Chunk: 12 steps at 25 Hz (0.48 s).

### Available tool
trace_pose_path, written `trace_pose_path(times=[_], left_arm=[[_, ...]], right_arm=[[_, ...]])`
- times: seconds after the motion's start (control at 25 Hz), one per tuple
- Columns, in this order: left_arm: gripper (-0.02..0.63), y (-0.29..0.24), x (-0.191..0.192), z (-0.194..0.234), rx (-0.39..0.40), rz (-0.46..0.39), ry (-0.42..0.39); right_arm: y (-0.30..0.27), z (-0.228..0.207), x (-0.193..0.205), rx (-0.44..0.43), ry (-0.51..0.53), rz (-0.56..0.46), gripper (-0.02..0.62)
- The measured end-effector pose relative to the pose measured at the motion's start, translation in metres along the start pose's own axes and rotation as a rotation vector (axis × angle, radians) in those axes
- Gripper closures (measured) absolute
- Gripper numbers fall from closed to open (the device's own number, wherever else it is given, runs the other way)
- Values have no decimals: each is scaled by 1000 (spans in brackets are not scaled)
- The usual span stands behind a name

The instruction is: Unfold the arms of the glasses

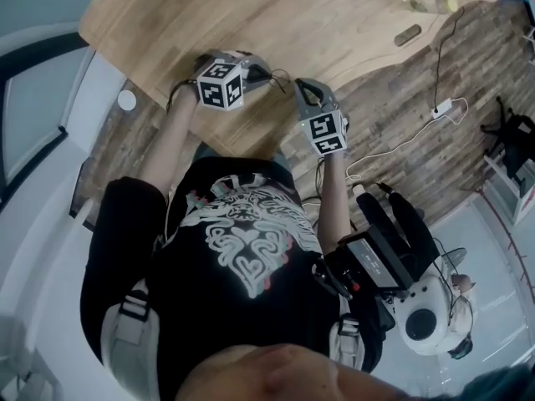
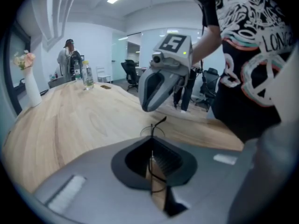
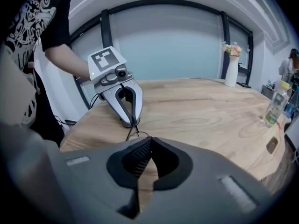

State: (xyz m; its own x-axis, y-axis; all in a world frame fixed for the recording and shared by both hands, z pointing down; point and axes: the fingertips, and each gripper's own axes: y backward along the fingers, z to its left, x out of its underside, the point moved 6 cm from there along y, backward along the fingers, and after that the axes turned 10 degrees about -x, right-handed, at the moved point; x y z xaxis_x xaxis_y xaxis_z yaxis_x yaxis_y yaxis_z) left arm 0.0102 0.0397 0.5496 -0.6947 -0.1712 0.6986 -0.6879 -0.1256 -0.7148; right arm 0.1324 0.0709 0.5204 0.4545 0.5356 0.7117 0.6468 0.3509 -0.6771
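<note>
Clamping the thin wire glasses (image 2: 153,130) in the left gripper (image 2: 151,146) low over the wooden table (image 3: 210,115) to steady them, with right gripper (image 3: 148,141) jaws pressed together just beside the frame, likely poised to swing an arm out.

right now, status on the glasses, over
Left gripper shut on wire-frame glasses. Right gripper shut close by them, grip unclear. Nothing blocking between grippers.

We count two grippers, the left gripper (image 3: 128,120) and the right gripper (image 2: 147,105). There is one pair of glasses (image 2: 158,123), one wooden table (image 3: 201,111), one white vase (image 3: 231,73), one clear bottle (image 3: 278,101) and one small dark flat object (image 3: 271,145).
</note>
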Motion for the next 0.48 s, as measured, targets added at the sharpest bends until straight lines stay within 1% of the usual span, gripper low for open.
trace_pose_path(times=[0.16,0.32,0.48], left_arm=[[611,7,-5,-5,23,-70,-39],[611,18,-6,-3,23,-127,-10],[612,25,-8,-3,25,-164,16]], right_arm=[[-8,7,-1,-37,89,40,595],[-18,16,0,-74,176,87,595],[-28,23,5,-106,225,142,592]])
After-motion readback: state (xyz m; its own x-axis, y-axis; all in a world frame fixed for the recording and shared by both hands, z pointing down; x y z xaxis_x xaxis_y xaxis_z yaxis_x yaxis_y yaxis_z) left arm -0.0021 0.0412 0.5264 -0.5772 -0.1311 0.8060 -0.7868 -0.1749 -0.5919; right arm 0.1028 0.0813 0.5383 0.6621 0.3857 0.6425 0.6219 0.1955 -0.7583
